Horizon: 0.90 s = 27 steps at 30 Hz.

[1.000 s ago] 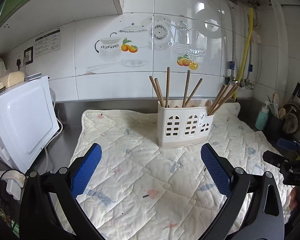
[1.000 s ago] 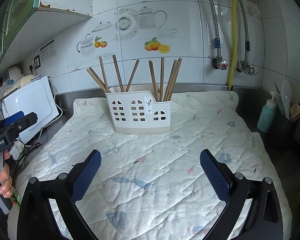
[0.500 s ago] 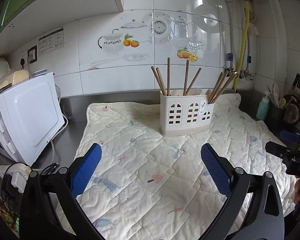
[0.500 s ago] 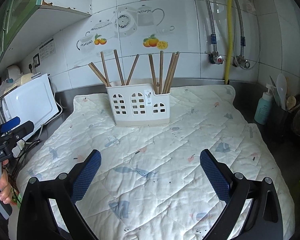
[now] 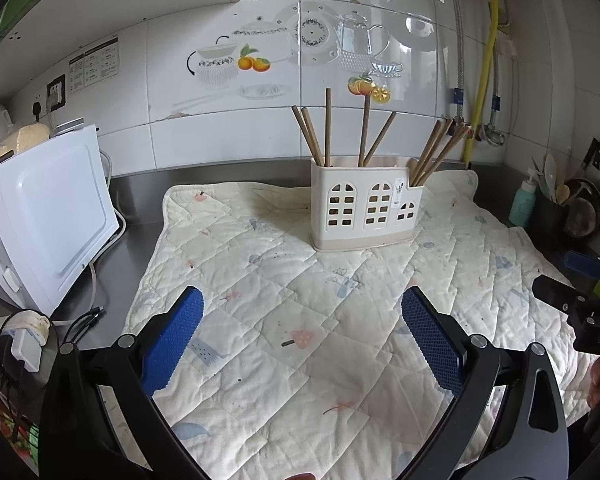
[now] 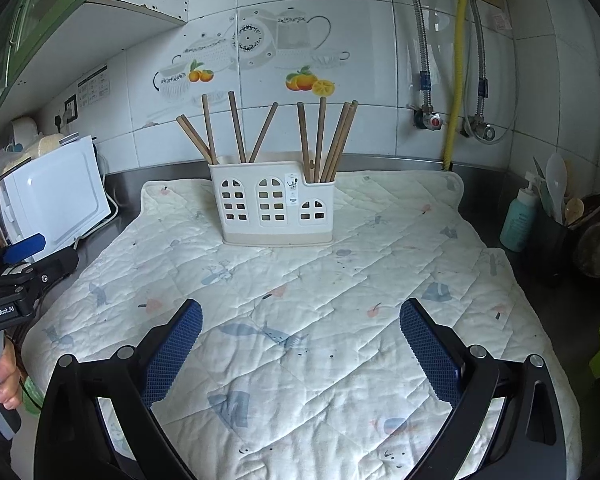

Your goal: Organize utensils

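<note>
A cream utensil holder (image 5: 366,210) with window-shaped cutouts stands at the back of a quilted mat (image 5: 300,304); it also shows in the right wrist view (image 6: 274,210). Several brown wooden chopsticks (image 5: 327,128) stand in its larger left section, and several more (image 5: 436,152) lean in its smaller right section. My left gripper (image 5: 302,312) is open and empty, well in front of the holder. My right gripper (image 6: 300,320) is open and empty, also well in front of it. Each gripper appears at the edge of the other's view.
A white appliance (image 5: 48,216) stands left of the mat, with cables and a plug (image 5: 24,344) in front of it. A teal bottle (image 6: 518,216) and a dark pot of cooking tools (image 6: 556,216) stand at the right. Pipes (image 6: 456,60) run down the tiled wall.
Both grippers have drawn back from the holder, which now looks smaller and farther away. Both have stayed open and empty.
</note>
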Tool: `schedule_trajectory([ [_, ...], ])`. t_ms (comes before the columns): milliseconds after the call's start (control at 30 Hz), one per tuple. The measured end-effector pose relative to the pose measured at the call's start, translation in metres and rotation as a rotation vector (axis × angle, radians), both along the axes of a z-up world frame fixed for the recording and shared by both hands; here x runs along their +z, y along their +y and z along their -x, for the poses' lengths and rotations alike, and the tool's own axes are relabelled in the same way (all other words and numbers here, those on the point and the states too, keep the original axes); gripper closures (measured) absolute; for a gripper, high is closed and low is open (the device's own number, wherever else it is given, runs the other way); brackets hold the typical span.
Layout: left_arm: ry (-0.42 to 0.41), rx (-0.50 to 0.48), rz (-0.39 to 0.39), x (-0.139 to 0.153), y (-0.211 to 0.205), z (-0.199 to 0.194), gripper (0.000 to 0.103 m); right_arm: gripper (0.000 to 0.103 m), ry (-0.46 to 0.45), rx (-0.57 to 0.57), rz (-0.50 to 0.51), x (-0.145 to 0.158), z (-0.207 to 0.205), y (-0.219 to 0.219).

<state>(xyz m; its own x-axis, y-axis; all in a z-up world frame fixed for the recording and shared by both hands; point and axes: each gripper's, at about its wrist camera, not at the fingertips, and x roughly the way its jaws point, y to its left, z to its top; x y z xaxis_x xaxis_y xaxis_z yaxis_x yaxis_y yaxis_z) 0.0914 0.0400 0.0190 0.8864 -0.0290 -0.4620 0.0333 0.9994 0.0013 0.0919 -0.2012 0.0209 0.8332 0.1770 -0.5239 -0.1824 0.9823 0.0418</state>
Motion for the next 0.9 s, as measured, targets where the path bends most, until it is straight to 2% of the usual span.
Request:
schedule_trajectory([
  [900, 0.032, -0.023, -0.014, -0.007, -0.014, -0.006, 0.005, 0.007, 0.007, -0.008, -0.006, -0.002, 0.002, -0.003],
])
